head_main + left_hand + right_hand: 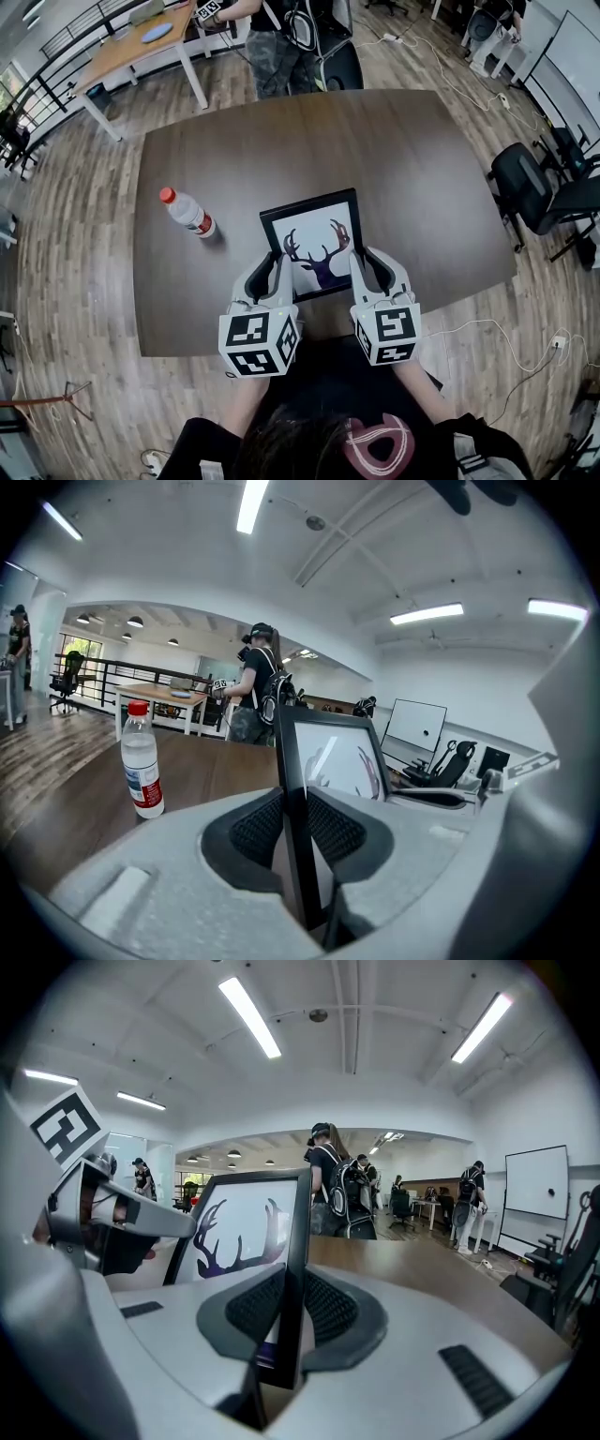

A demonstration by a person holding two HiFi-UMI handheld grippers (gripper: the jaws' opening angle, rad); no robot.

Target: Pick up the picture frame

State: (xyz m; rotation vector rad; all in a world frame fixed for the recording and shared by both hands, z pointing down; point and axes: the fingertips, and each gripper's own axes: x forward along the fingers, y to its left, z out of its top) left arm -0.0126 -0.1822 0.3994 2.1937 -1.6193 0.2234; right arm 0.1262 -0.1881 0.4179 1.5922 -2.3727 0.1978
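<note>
A black picture frame (314, 242) with a dark antler print is held above the brown table (394, 159), tilted up at its far end. My left gripper (274, 272) is shut on the frame's left edge (292, 817), and the ribbed pads press both faces of the moulding. Over on the opposite side my right gripper (362, 266) is shut on the right edge (292, 1279) in the same way. In the right gripper view the antler print (239, 1232) faces left, with the left gripper (112, 1218) beyond it.
A clear water bottle (188, 213) with a red cap stands on the table left of the frame (141, 759). A person with a backpack (291, 37) stands at the table's far edge. Office chairs (525, 187) sit to the right, a light wooden table (141, 47) at far left.
</note>
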